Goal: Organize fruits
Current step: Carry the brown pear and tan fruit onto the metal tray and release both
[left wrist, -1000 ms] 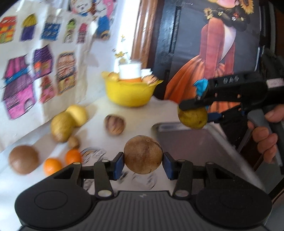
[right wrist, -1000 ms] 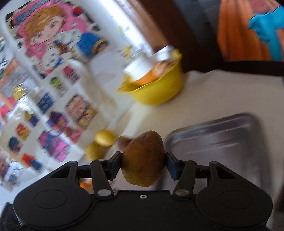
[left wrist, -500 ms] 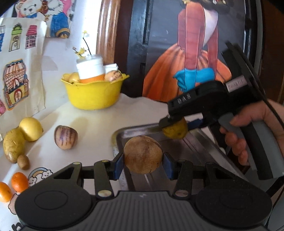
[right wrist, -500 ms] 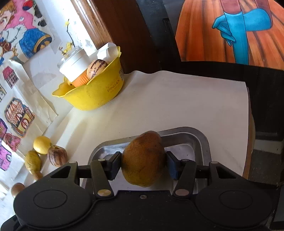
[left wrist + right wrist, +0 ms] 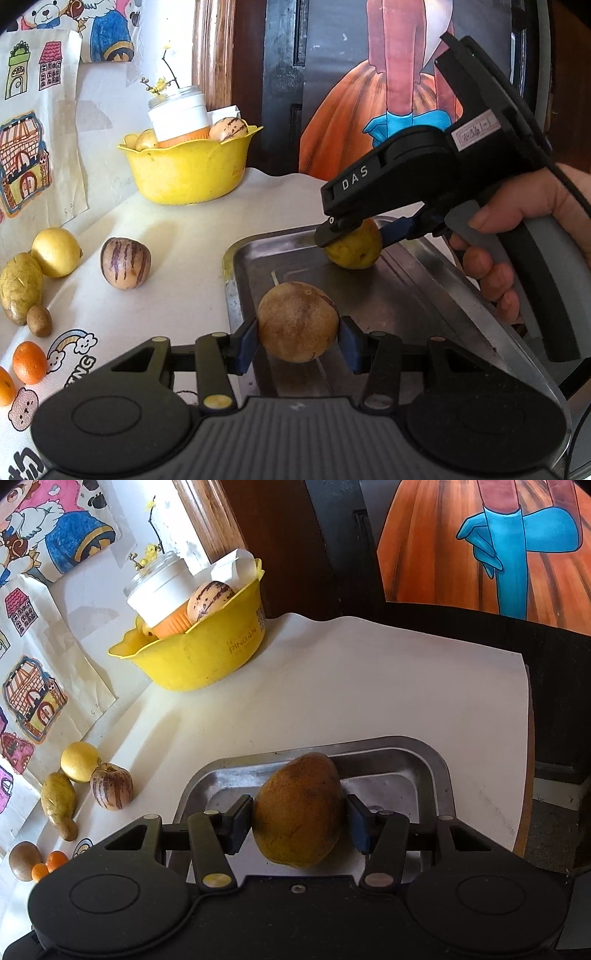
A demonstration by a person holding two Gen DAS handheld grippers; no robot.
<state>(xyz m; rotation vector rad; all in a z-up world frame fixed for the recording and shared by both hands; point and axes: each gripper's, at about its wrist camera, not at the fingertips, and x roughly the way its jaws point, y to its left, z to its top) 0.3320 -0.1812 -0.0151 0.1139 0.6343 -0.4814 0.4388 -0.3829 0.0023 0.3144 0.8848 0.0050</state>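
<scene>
Now, white surface (image 5: 192, 236) fills frame centre; metal tray (image 5: 236, 258) at lower right. Yellow bowl (image 5: 188, 173) upper left. Left tongs (image 5: 297, 341) clamped on round brown fruit (image 5: 297, 326) above tray, lower centre. Right tongs (image 5: 298, 821) clamped on mango (image 5: 299, 808) over tray. Striped fruit (image 5: 125, 263) and lemon (image 5: 55, 252) at left edge.

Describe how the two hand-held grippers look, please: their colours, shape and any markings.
Both are black plastic, with two round discs on a ribbed base, blue pads and small silver and yellow rivets. The right gripper has a grey pistol handle, raised letters "DAS", a white handwritten label and a thin black cable. The left gripper shows only its front. No sleeve is visible.
</scene>
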